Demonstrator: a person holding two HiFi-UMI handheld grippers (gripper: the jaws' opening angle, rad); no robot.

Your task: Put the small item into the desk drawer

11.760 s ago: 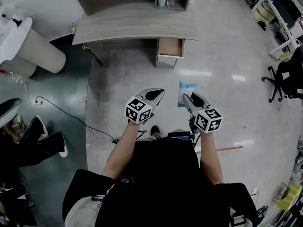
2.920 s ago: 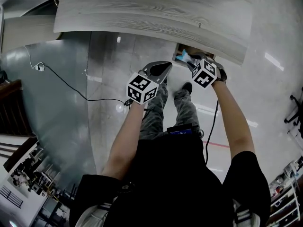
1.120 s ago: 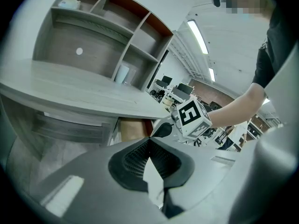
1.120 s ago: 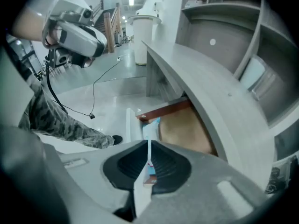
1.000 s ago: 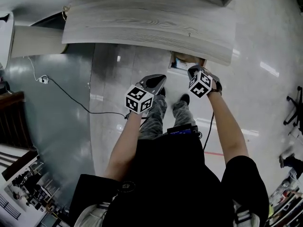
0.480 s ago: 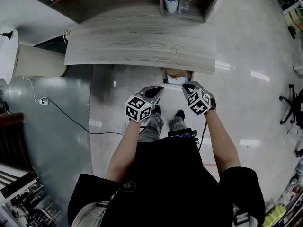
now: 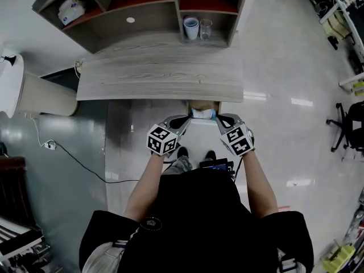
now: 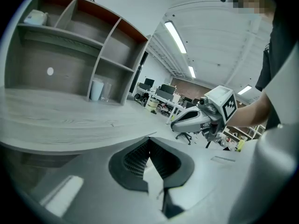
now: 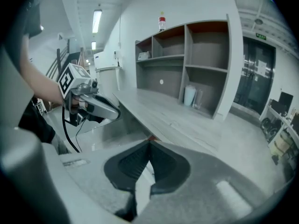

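Note:
The small item, a light-blue and white packet [image 7: 203,114], lies in the open drawer [image 7: 199,104] that juts from under the front edge of the wooden desk [image 7: 159,75]. My left gripper [image 7: 181,119] and right gripper [image 7: 222,119] hang side by side just in front of the drawer, one at each side of the packet and apart from it. Both are shut and empty. The left gripper view has its closed jaws [image 8: 149,142] aimed over the desktop, with the right gripper [image 8: 198,119] beside it. From the right gripper [image 9: 149,143] I see the left gripper [image 9: 91,104].
A shelf unit at the back of the desk holds a cup [image 7: 191,27], a glass [image 7: 206,28] and a tissue pack [image 7: 71,9]. A white cylinder [image 7: 42,98] stands left of the desk, a cable [image 7: 74,155] runs over the floor, an office chair [image 7: 347,129] stands at right.
The right gripper has drawn back from the drawer with nothing in it. The packet stays in the drawer. The head view has lifted, so the shelf unit now shows.

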